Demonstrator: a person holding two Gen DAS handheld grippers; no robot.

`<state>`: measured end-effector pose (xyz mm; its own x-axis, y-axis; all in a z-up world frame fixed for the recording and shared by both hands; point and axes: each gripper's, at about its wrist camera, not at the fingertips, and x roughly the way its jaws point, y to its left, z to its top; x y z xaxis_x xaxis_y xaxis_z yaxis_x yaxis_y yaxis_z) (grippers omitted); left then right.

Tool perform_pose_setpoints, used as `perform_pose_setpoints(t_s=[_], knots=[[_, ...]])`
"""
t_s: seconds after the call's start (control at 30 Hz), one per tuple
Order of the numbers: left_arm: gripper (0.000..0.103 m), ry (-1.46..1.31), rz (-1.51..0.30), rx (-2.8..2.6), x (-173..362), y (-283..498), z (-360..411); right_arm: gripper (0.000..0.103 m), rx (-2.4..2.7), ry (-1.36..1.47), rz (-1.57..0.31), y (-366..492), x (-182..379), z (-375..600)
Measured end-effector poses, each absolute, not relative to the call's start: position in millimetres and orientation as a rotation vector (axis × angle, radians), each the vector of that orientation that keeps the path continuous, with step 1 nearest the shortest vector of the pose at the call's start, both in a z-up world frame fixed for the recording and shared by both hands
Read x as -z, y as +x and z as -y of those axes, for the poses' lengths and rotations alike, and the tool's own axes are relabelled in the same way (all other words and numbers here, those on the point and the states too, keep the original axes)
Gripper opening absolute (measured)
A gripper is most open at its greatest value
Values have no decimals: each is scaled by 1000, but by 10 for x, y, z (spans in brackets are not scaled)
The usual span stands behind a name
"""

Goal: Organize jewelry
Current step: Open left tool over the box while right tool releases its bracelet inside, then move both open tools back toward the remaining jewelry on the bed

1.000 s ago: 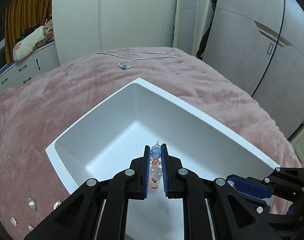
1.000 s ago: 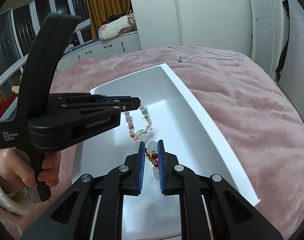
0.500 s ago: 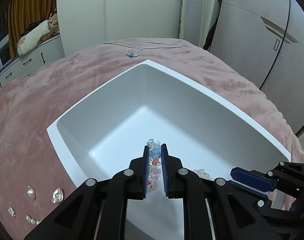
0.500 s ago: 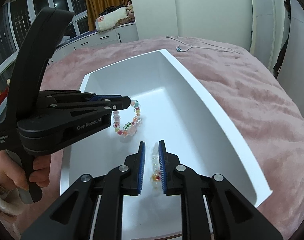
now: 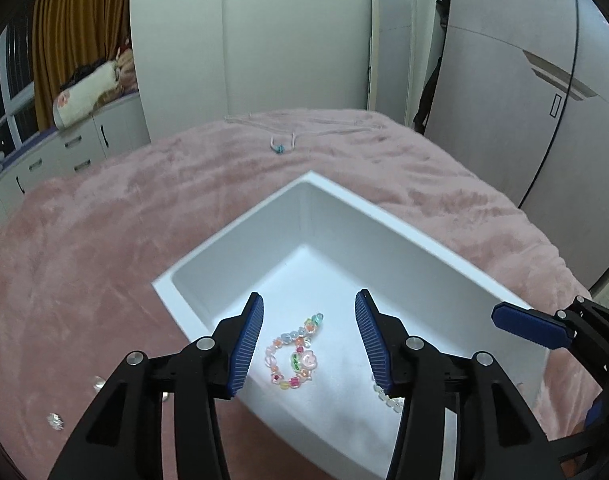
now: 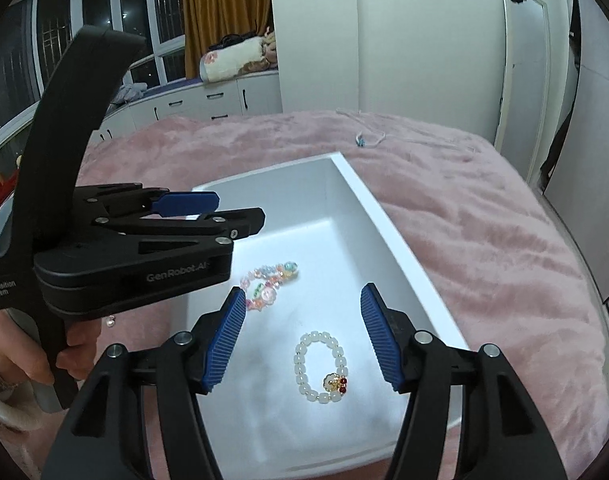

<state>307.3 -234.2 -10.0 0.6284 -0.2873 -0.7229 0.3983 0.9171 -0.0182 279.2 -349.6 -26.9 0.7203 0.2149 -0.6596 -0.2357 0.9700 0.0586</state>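
— Left wrist view first: what do the left tongs point(image 5: 309, 336) have?

— Nothing. Their jaws are opening, and the blue pads stand apart above the white tray point(image 5: 240, 226). The colourful bead bracelet point(image 5: 294, 356) lies loose on the tray floor below the gap, touching neither pad.

— And the right tongs point(image 6: 302, 330)?

— Same story in the right wrist view. Their jaws are opening too, with the white bead bracelet point(image 6: 320, 368) lying flat on the tray floor beneath them, free of both pads. It has a small gold and red charm on its lower right side.

— Are the two bracelets touching?

— No, they lie apart inside the same tray; the colourful one sits farther in, to the left of the white one as the right camera sees it.

— Where is the tray?

— On a bed covered by a pink fluffy blanket point(image 6: 484, 248). Beyond the tray's far corner a thin necklace point(image 5: 282, 145) with a blue pendant lies spread on the blanket.

— Anything else?

— A person's hand point(image 6: 44, 360) grips the handle of the left tongs at the left edge of the right view. A few small pale pieces point(image 5: 56, 420) sit on the blanket left of the tray, too blurred to tell what they are.
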Motion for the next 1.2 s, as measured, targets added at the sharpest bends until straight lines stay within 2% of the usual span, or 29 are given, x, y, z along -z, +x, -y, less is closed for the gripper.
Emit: perform_pose_setpoints(t_s=[0.23, 0.5, 0.7, 1.0, 1.2], knots=[[56, 166, -707, 408, -368, 2784, 2256, 62, -245, -98, -642, 2541, -110, 3394], [57, 168, -623, 432, -811, 2367, 2097, 64, -247, -120, -550, 2195, -574, 3294], [62, 123, -568, 425, -1087, 2053, 1793, 69, -265, -158, -480, 1927, -859, 3091], [66, 53, -492, 362, -1453, 1566, 1116, 71, -294, -201, -451, 1676, -941, 2704], [69, 73, -494, 239, -1376, 1261, 529, 71, -307, -190, -449, 1598, -875, 2451]])
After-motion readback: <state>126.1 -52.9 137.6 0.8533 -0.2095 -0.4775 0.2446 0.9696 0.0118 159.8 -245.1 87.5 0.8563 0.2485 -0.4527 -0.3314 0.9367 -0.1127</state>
